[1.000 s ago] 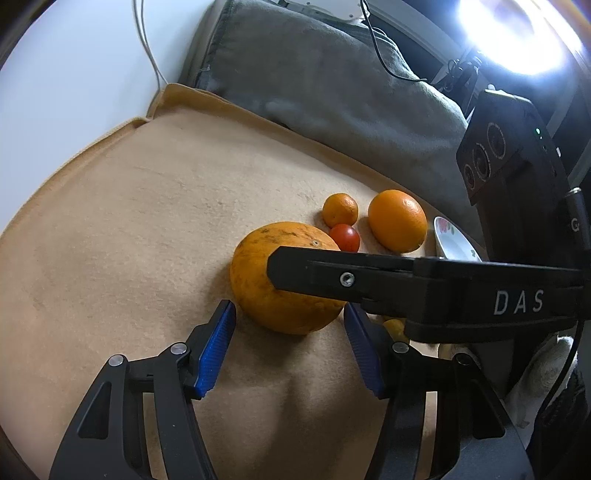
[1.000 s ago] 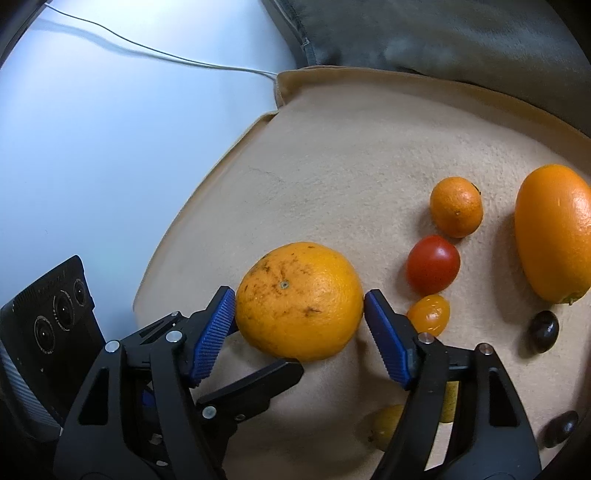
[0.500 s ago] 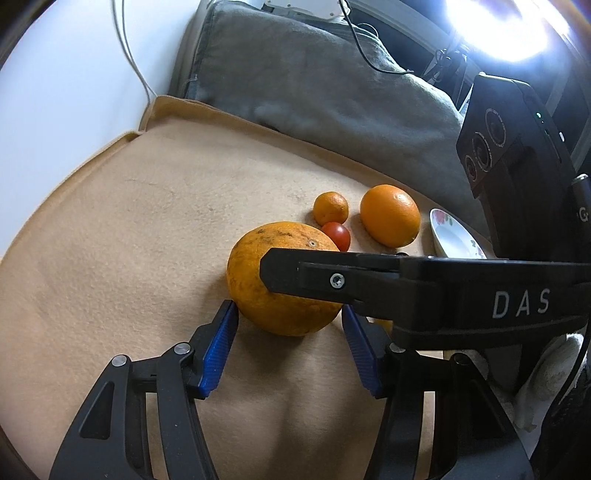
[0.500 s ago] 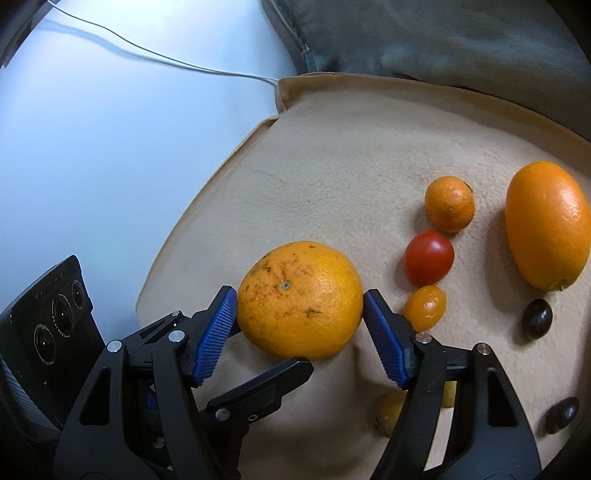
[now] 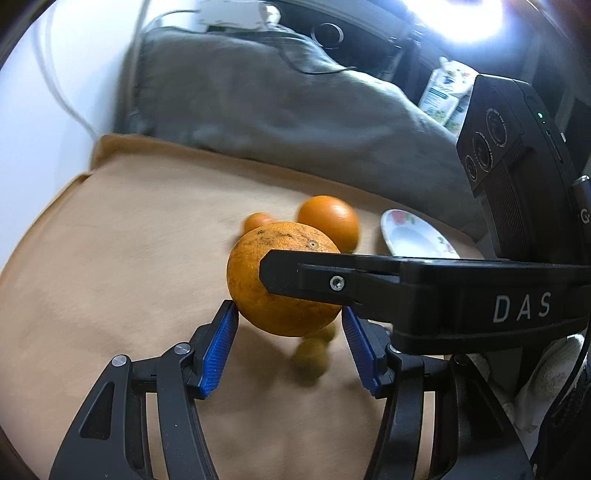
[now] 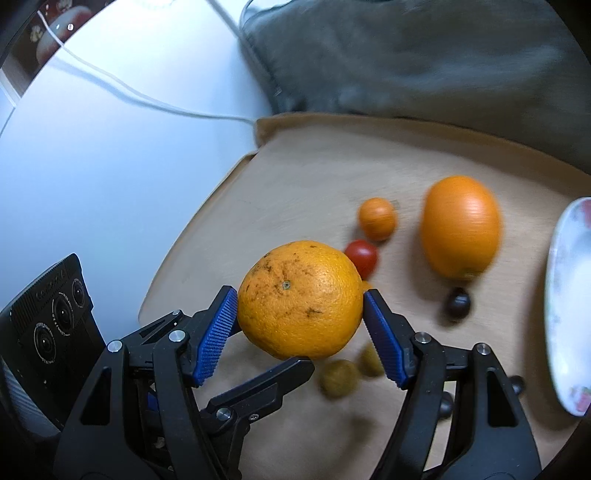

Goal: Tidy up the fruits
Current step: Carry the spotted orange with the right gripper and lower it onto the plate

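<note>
Both tools clamp the big orange (image 6: 299,299): right tool (image 6: 300,334) from its sides, left tool (image 5: 290,347) crosswise; I judge it's too heavy for one; it hangs above the cloth (image 6: 295,177), left of the plate (image 6: 565,306).

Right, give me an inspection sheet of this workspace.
Surface: tan cloth on a white tabletop.
Job's things: speckled orange held above the cloth; smooth orange, mandarin, cherry tomato, yellowish fruits and dark fruit on the cloth; floral plate beside them.
Clutter: carton behind the grey cushion.
Grippers: left gripper and right gripper both clamp the speckled orange.
Cables: white cable on the tabletop; black cable on the grey cushion.
Surroundings: bright lamp.
</note>
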The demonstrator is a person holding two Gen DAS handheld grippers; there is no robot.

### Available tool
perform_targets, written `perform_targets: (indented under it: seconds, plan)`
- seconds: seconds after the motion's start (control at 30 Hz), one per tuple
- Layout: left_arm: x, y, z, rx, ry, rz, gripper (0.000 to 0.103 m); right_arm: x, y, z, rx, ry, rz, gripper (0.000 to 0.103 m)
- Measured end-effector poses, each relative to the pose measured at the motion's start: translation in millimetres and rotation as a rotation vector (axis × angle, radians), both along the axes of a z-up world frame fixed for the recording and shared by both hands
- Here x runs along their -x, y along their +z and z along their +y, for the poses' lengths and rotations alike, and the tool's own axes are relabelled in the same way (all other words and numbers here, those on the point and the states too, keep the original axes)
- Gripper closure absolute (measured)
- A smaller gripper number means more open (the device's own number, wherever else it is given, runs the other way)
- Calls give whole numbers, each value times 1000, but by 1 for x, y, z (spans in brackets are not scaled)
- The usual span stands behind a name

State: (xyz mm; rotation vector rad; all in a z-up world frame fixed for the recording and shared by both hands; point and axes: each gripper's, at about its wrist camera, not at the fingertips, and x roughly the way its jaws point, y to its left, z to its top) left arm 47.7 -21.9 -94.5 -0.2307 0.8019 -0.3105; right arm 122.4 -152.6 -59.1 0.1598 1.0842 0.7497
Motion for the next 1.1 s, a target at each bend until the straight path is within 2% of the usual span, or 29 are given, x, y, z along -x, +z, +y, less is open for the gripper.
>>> perform_targets:
  seconds: [0.33,0.67,1.1]
  plan:
    - [-19,13,-73,-10,-143,-25,46,-4,17,-86,1,-138,-25,30]
    - [-38,12,-141,-43,-265,-20,45,-10,10,-164,-9,-262,-8,30]
    - [-57,-3,-178,-59,-318,35,44,-20,-8,-200,-5,-318,33,30]
